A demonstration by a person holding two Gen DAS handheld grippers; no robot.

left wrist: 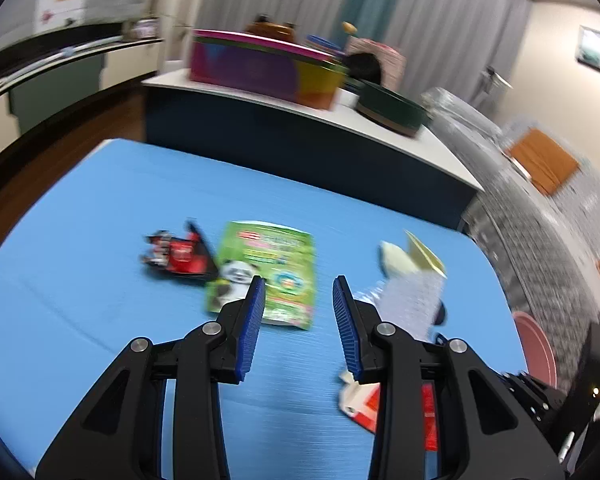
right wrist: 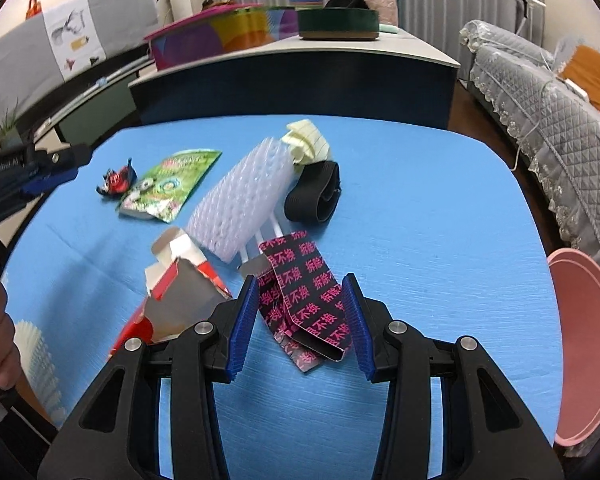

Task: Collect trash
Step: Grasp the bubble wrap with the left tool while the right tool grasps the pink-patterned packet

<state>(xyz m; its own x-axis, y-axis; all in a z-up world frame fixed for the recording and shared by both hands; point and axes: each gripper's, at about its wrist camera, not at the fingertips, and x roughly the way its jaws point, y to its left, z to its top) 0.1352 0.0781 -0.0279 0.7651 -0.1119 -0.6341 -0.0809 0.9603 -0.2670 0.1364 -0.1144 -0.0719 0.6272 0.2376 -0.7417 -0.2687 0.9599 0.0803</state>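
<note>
Right gripper straddles a black wrapper printed with pink characters, creased and flat on the blue table; pads not pressing it. Left gripper is parted, empty, above bare table beside a green panda pouch.

In the left wrist view we see everything smeared by blur: the print on the green packet ahead of the left claw cannot be read. The claw's right arm hides most of the red carton. Right of the right claw, the pink bin is cut by the picture's edge.
</note>
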